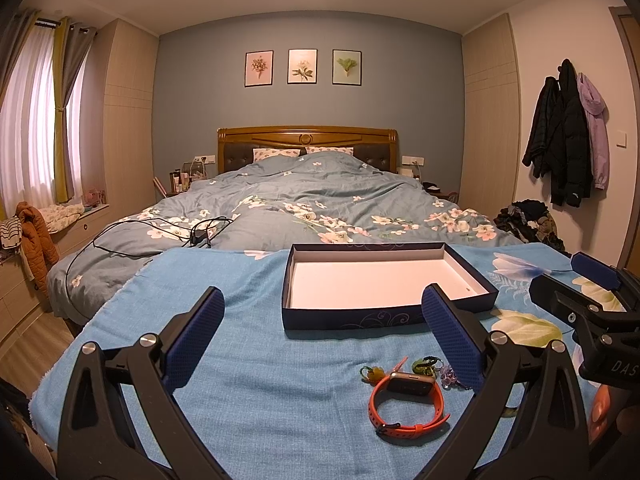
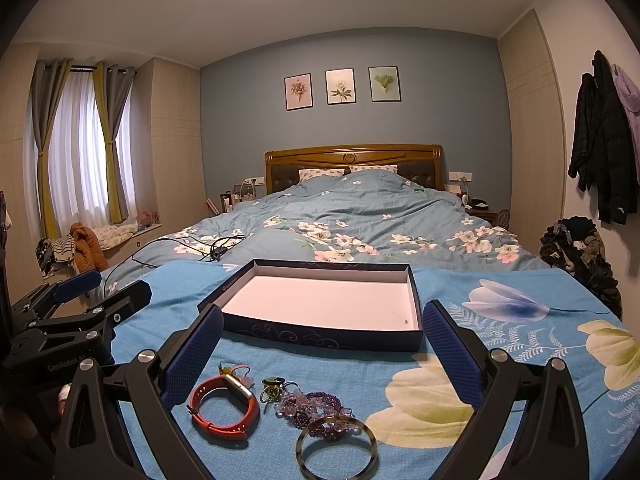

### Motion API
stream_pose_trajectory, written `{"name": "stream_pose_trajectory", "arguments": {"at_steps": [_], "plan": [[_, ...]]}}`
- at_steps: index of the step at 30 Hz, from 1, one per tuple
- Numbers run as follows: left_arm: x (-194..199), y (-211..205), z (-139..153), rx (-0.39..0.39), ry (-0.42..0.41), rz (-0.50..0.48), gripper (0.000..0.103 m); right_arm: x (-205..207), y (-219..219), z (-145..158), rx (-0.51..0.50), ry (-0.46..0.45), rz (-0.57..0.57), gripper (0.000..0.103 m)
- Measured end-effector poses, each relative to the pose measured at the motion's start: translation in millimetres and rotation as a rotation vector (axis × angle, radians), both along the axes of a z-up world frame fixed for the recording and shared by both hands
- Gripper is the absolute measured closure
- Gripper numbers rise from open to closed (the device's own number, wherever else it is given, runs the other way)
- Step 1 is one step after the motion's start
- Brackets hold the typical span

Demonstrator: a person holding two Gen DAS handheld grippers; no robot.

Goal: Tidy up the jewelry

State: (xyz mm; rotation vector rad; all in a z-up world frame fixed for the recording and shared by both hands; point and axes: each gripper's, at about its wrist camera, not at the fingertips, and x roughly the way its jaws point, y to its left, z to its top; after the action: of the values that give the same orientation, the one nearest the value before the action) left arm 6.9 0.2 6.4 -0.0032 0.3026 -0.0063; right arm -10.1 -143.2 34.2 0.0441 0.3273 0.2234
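The left gripper (image 1: 320,332) hung with jaws spread wide and empty above the blue floral cloth (image 2: 500,292); the right gripper (image 2: 320,344) likewise, wide and holding nothing. Left to right before the empty box (image 2: 320,304) lay the orange watch (image 2: 224,410), a green charm (image 2: 273,385), purple beads (image 2: 316,406) and a bangle (image 2: 337,446). Best, I judged, to pinch the watch's band, clear of the tangled beads. A black cable (image 2: 216,246) lay farther off on the bed.

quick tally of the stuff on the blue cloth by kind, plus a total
Orange watch: 1
Bangle: 1
Purple beaded bracelets, a tangle whose count I cannot tell: counted as 1
Small green and yellow charms: 2 or so, hard to separate
Empty open box: 1
Total: about 6
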Motion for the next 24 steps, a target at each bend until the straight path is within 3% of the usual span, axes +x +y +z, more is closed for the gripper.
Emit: {"name": "stream_pose_trajectory", "arguments": {"at_steps": [17, 24], "plan": [[7, 0, -6, -0.006, 0.032, -0.013, 0.006, 5, -5, -3, 0.000, 0.038, 0.018, 0.007], [19, 9, -21, -0.009, 0.109, -0.047, 0.006, 12, -19, -17, -0.013, 0.138, 0.037, 0.008]]}}
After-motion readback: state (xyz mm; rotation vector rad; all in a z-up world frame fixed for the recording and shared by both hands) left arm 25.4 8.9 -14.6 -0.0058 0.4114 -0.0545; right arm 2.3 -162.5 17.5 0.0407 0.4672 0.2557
